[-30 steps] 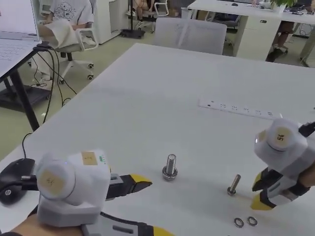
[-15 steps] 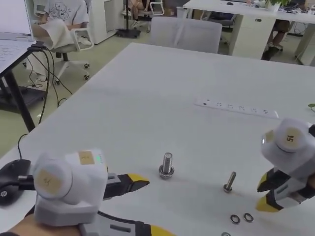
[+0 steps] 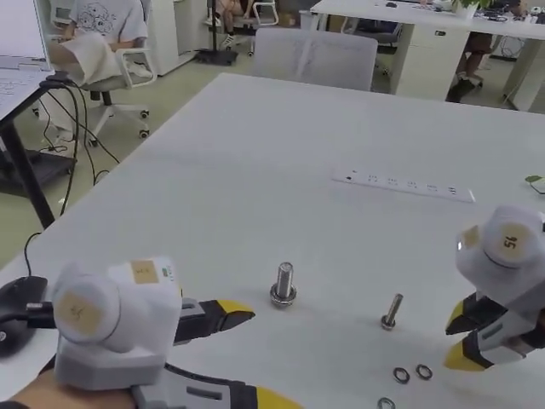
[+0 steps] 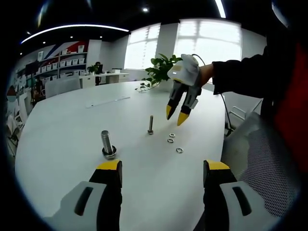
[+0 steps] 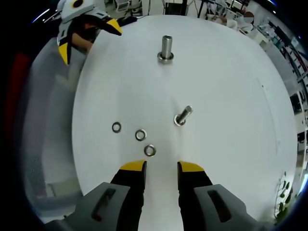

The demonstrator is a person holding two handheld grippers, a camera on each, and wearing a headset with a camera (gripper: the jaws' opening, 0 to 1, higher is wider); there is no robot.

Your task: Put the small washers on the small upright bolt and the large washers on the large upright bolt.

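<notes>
Three washers (image 5: 140,134) lie flat on the bench (image 5: 231,96) just ahead of the right gripper (image 5: 161,166), fingers parted and empty; the left gripper (image 4: 163,165) gapes empty too. Pinched off-centre, a thin washer may skid away or flip.

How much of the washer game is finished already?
Done: the large bolt seems to wear a washer at its base. In hand: nothing; the left gripper and right gripper are both open and empty. Left: three small washers lie loose beside the bare small bolt.
</notes>
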